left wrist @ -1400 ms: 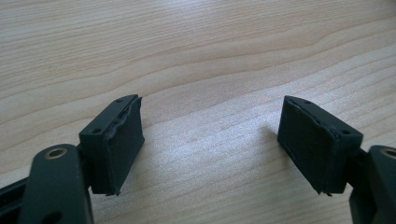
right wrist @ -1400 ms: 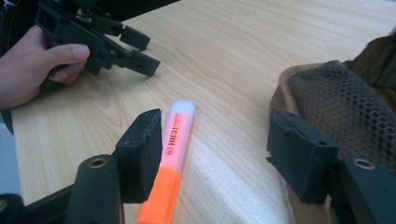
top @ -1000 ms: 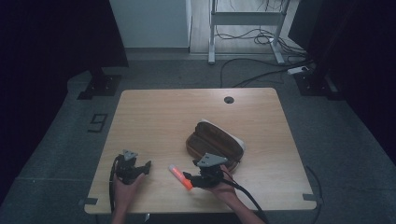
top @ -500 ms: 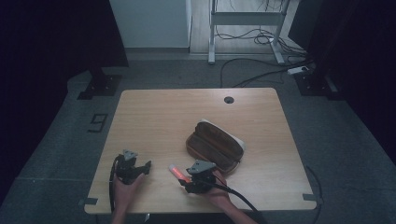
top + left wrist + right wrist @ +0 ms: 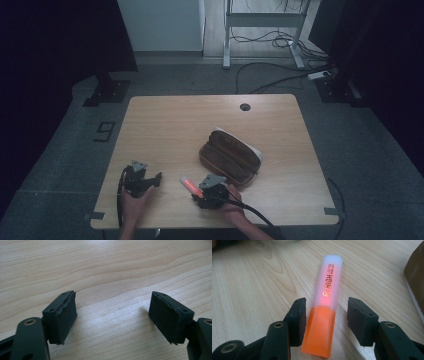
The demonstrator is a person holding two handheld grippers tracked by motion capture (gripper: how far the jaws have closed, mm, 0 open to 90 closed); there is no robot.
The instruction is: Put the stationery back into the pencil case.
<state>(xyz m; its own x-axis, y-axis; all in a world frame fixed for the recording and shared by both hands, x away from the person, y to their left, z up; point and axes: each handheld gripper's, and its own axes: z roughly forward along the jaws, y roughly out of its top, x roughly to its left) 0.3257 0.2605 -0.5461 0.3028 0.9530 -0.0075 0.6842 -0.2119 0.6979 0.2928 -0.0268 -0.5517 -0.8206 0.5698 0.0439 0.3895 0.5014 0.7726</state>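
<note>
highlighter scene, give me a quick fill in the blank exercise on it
1. The highlighter lies between the jaws of the ____ hand-held gripper.
2. The capped end of the highlighter is coloured ____.
3. The brown pencil case lies on the wooden ____.
4. The left hand-held gripper has its jaws ____ with only bare wood between them.

Missing words: right; orange; table; open

On the table point(image 5: 165, 120), the highlighter point(image 5: 190, 185) lies at 8 o'clock from the pencil case point(image 5: 231, 157), between the two grippers.
</note>
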